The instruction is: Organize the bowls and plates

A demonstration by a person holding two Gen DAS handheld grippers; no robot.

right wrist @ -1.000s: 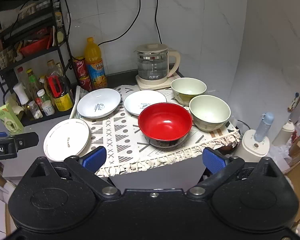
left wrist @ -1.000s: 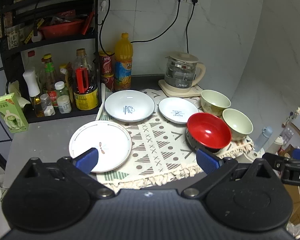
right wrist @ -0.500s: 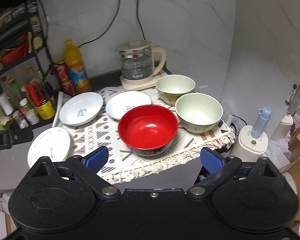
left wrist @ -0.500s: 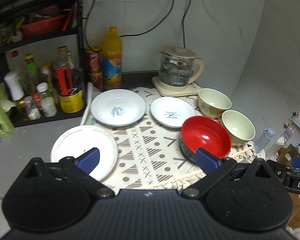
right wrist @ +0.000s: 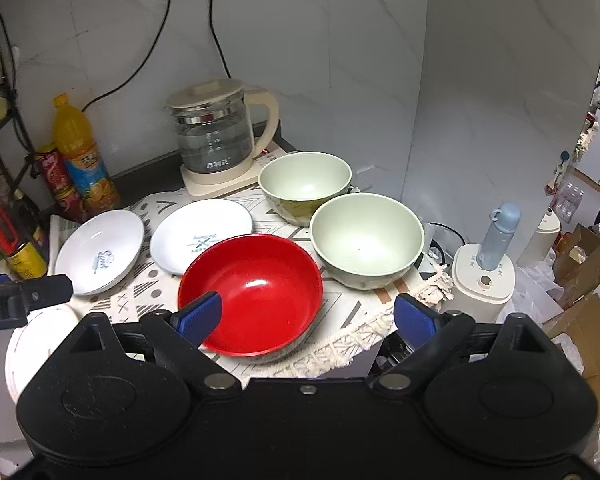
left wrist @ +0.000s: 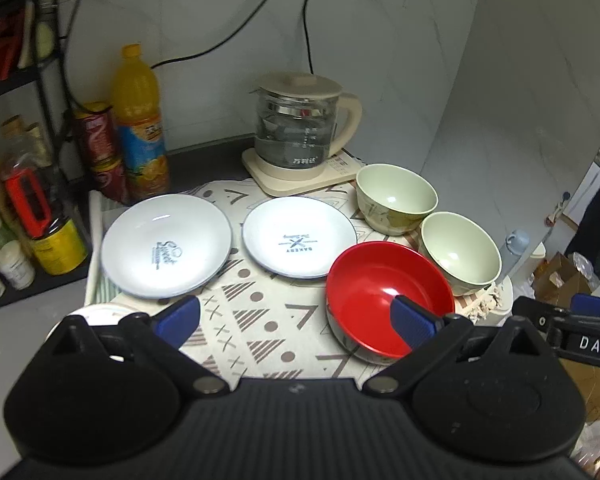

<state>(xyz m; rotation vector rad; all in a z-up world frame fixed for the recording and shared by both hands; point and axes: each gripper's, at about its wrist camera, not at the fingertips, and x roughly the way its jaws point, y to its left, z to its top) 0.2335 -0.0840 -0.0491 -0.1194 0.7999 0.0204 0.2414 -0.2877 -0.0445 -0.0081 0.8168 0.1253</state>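
A patterned mat (left wrist: 268,320) holds two white plates (left wrist: 166,246) (left wrist: 300,242), a red bowl (left wrist: 376,300) and two pale green bowls (left wrist: 396,198) (left wrist: 460,254). A third white plate (left wrist: 100,314) lies off the mat at the left, mostly hidden by my left gripper. My left gripper (left wrist: 294,320) is open and empty above the mat's front. My right gripper (right wrist: 308,318) is open and empty, hovering over the red bowl (right wrist: 260,284), with the green bowls (right wrist: 366,238) (right wrist: 304,184) beyond it.
A glass kettle (left wrist: 300,128) stands at the back on its base. An orange juice bottle (left wrist: 140,120), cans and a rack of condiment bottles (left wrist: 24,216) line the left. A white appliance with a blue bottle (right wrist: 488,264) stands right of the table edge.
Both grippers have moved forward and to the right, closer to the dishes. The red bowl and green bowls appear larger. Both stay open and empty.
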